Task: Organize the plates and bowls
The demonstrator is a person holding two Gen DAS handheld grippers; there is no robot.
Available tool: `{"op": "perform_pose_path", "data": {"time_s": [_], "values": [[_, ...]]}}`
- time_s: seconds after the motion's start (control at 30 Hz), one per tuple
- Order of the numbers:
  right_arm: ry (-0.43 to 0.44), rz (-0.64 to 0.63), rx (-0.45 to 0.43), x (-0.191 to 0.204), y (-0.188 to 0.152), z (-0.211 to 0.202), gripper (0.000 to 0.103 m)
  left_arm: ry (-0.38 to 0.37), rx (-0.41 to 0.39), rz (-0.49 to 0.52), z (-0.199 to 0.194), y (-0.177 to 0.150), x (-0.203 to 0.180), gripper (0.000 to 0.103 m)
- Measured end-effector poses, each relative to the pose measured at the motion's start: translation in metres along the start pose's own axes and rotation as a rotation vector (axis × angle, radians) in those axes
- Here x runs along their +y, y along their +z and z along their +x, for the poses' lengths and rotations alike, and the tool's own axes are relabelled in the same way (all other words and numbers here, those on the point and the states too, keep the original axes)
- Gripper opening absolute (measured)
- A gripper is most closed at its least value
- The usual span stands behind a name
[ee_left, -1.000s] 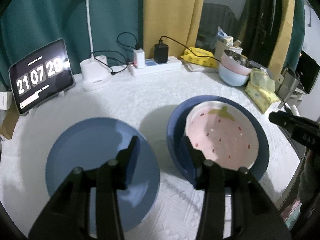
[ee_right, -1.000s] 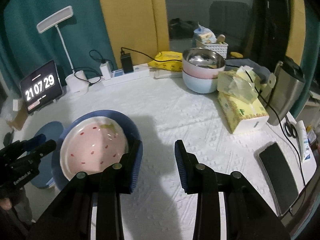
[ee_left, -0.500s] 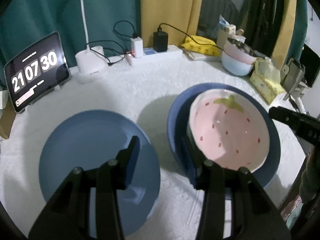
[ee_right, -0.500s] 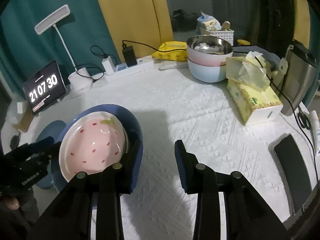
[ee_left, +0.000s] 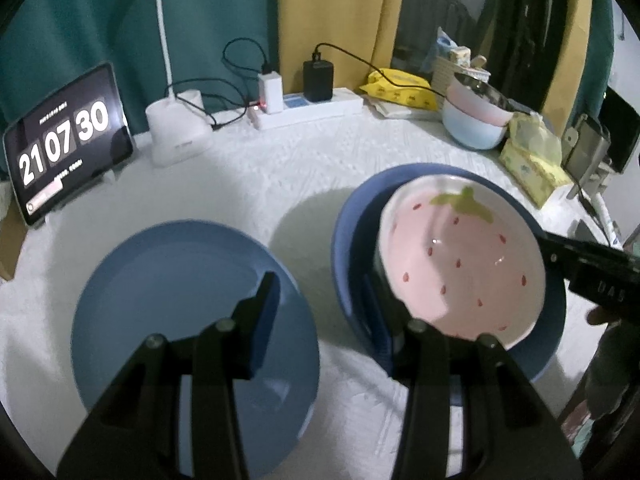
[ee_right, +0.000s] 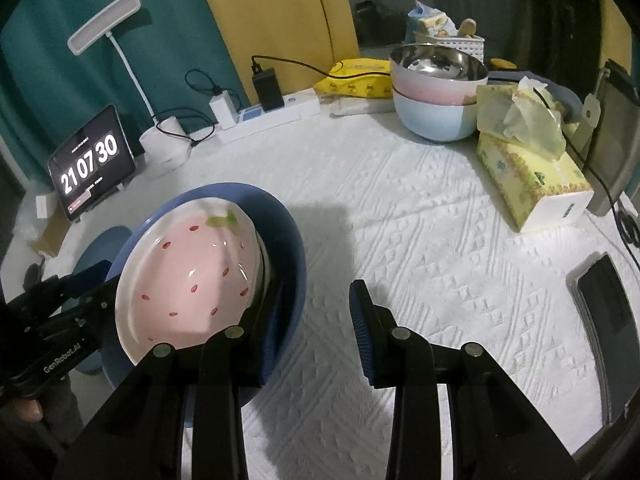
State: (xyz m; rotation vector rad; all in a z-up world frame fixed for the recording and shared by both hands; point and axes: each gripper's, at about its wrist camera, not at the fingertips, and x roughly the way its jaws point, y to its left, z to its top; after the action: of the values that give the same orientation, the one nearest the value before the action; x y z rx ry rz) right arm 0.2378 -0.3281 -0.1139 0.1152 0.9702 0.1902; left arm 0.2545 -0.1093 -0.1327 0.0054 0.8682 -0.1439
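A deep blue bowl point(ee_left: 352, 240) point(ee_right: 284, 232) carries a pink strawberry-pattern dish point(ee_left: 460, 260) point(ee_right: 188, 272), which leans tilted inside it. My left gripper point(ee_left: 318, 282) straddles the bowl's left rim, one finger inside and one out over a flat blue plate point(ee_left: 172, 300) point(ee_right: 100, 240). My right gripper point(ee_right: 316, 292) straddles the opposite rim the same way. Both are open, and cloth shows between each outer finger and the bowl wall. Whether the bowl rests on the table I cannot tell. Two stacked bowls point(ee_left: 472, 128) point(ee_right: 436, 116), pink on pale blue, stand at the back right.
A clock tablet point(ee_right: 92, 164), a white desk lamp point(ee_left: 176, 136) and a power strip with chargers point(ee_right: 272, 112) line the back edge. A tissue box point(ee_right: 528, 180), a steel kettle point(ee_right: 612, 140) and a phone point(ee_right: 608, 300) sit on the right.
Both cameras have come closer to the table, and the right gripper has sunk a little. The bowl and dish keep their place between the fingers. The clock has advanced by a second.
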Motion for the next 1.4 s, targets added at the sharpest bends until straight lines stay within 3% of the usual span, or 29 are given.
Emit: {"op": "perform_pose_path", "data": {"time_s": [0.23, 0.4, 0.5, 0.63, 0.83, 1.4], "values": [[-0.044, 0.018, -0.023, 0.002, -0.002, -0.001, 0.035, -0.006, -0.021, 0.043, -0.003, -0.002, -0.007, 0.034], [-0.003, 0.074, 0.005, -0.005, -0.001, 0.005, 0.035, -0.003, -0.02, 0.067, -0.004, -0.003, -0.011, 0.029], [-0.003, 0.079, 0.009, -0.003, -0.002, 0.005, 0.035, -0.015, -0.018, 0.073, -0.004, -0.003, -0.016, 0.017], [0.01, 0.096, 0.008, -0.002, -0.002, 0.006, 0.033, -0.021, -0.02, 0.063, -0.003, -0.002, -0.015, 0.016], [0.043, 0.096, 0.011, 0.003, -0.003, 0.005, 0.012, -0.03, -0.025, 0.056, -0.007, -0.002, -0.018, 0.015], [0.015, 0.12, -0.002, 0.005, -0.007, 0.0, 0.011, -0.049, -0.038, 0.019, -0.013, -0.004, -0.019, 0.013]]}}
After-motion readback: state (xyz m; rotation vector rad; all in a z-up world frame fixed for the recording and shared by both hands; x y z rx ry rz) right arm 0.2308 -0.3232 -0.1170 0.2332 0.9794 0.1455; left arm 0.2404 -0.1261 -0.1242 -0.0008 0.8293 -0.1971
